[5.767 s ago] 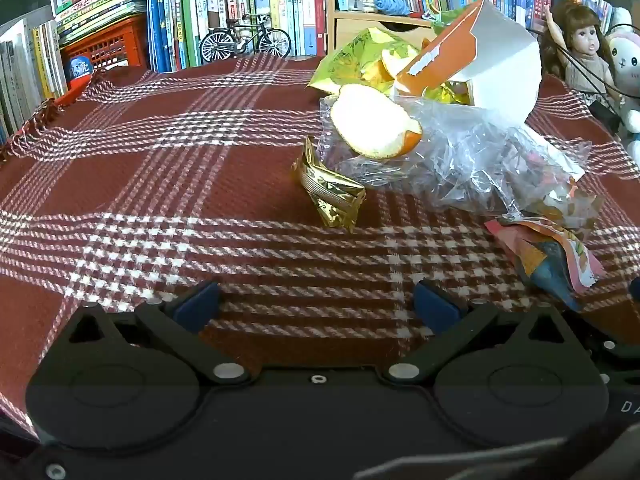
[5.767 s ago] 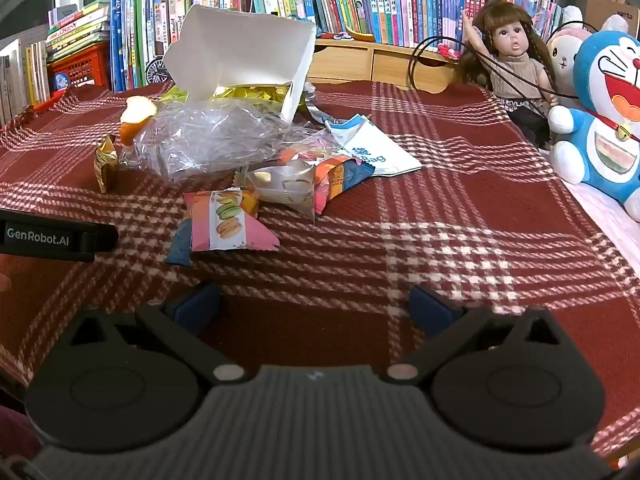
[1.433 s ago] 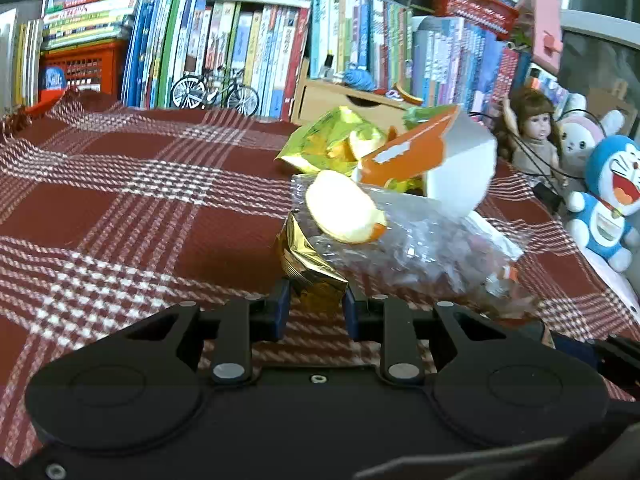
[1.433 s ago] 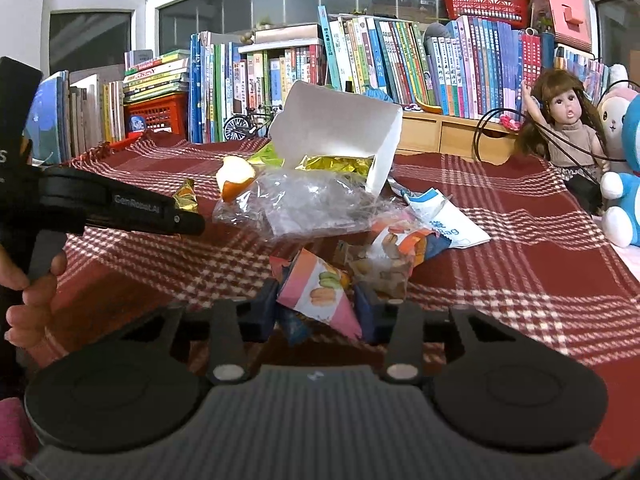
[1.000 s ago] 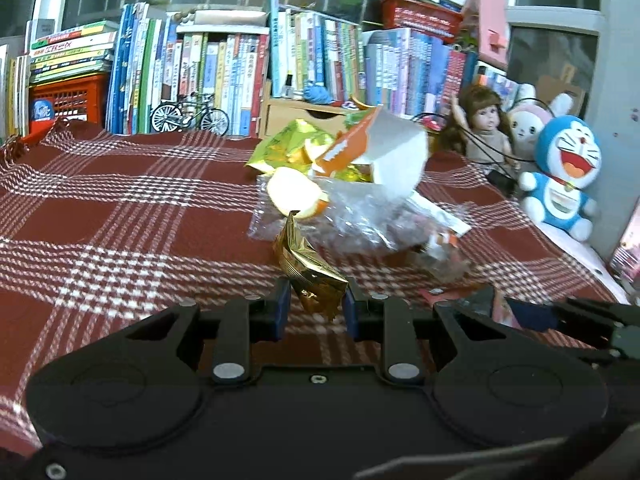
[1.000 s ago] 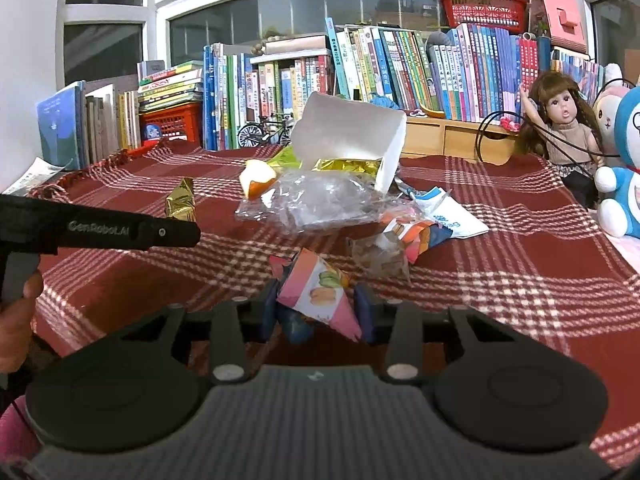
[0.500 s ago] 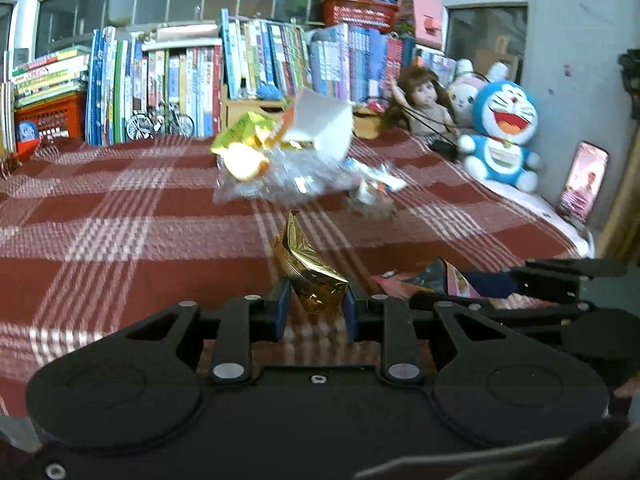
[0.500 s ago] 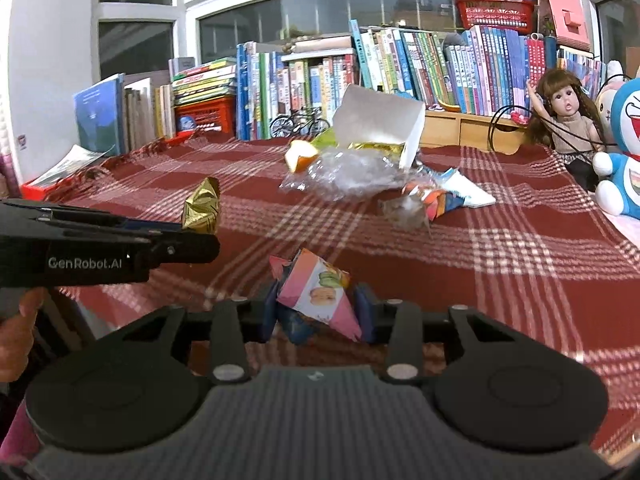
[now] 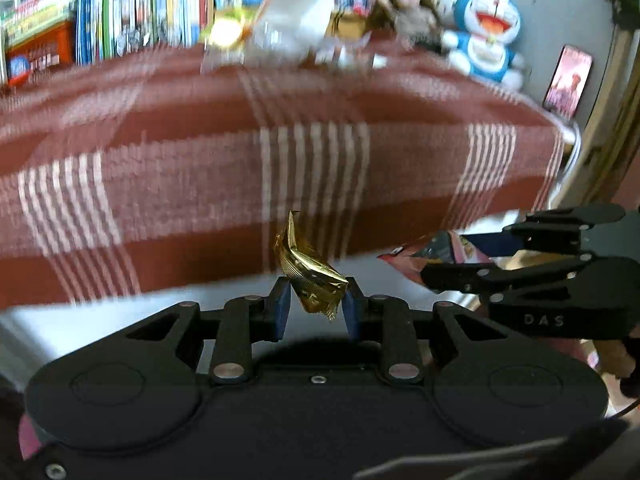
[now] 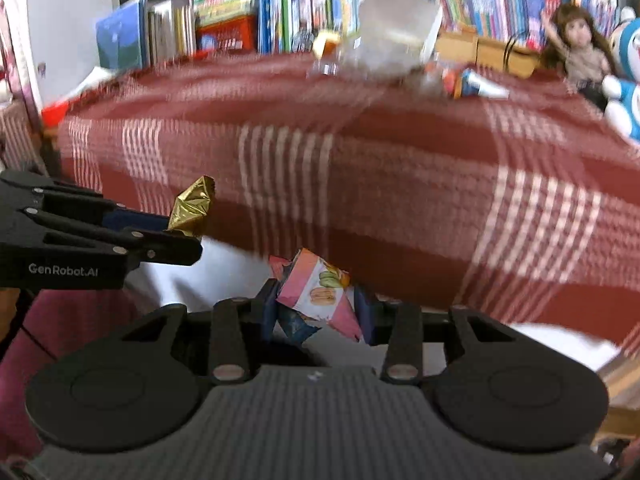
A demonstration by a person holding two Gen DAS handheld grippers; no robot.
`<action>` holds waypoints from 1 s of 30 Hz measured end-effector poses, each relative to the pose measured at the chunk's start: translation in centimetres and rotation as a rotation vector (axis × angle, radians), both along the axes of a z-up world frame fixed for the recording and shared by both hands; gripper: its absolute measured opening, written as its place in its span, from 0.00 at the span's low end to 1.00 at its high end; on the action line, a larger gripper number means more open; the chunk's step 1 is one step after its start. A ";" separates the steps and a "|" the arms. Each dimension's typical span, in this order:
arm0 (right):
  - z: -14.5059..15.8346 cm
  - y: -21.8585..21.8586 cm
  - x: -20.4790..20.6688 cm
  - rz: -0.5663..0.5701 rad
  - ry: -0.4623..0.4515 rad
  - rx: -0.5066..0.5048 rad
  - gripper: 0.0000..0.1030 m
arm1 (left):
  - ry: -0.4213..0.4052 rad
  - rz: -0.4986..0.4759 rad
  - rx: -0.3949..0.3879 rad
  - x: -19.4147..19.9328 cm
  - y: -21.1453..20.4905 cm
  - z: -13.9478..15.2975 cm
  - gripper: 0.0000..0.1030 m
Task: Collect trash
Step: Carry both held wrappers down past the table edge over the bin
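My left gripper [image 9: 314, 308] is shut on a crumpled gold foil wrapper [image 9: 308, 270], held in the air past the front edge of the red plaid table [image 9: 200, 184]. My right gripper [image 10: 318, 312] is shut on a pink macaron snack packet [image 10: 320, 292], also off the table's front edge. Each view shows the other tool: the right gripper [image 9: 440, 256] with its packet at the right of the left wrist view, the left gripper [image 10: 188, 220] with the gold wrapper [image 10: 194, 202] at the left of the right wrist view. More trash, a white carton [image 10: 396, 28] and clear plastic [image 9: 280, 44], lies far back, blurred.
Books [image 10: 280, 8] line the shelf behind the table. A doll [image 10: 580, 48] and a blue-and-white plush toy [image 9: 486, 36] sit at the far right. A phone [image 9: 568, 80] leans at the right. Pale floor [image 10: 224, 276] shows below the table edge.
Both grippers have drawn back from the trash pile and sunk, so they now hang beyond the table's front edge. Each keeps its wrapper. The table has slid away and looks blurred.
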State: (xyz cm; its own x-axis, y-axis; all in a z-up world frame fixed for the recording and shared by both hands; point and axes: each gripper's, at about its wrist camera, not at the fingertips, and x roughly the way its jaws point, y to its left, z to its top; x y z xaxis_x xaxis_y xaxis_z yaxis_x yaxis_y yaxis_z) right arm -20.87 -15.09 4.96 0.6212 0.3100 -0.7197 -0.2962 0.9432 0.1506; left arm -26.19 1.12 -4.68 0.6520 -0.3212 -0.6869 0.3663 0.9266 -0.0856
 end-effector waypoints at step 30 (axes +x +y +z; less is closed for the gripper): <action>-9.1 3.1 -0.6 0.176 0.335 -0.007 0.64 | 0.339 0.031 0.063 2.0 0.7 -10.5 0.26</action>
State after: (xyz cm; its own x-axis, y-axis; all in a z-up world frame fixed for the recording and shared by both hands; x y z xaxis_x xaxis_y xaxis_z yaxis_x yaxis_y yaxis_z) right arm -21.47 -12.00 -4.13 0.2890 0.3852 -0.8764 -0.3891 0.8837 0.2601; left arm -24.16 1.83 -15.19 0.3918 -0.2546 -0.8841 0.2981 0.9442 -0.1398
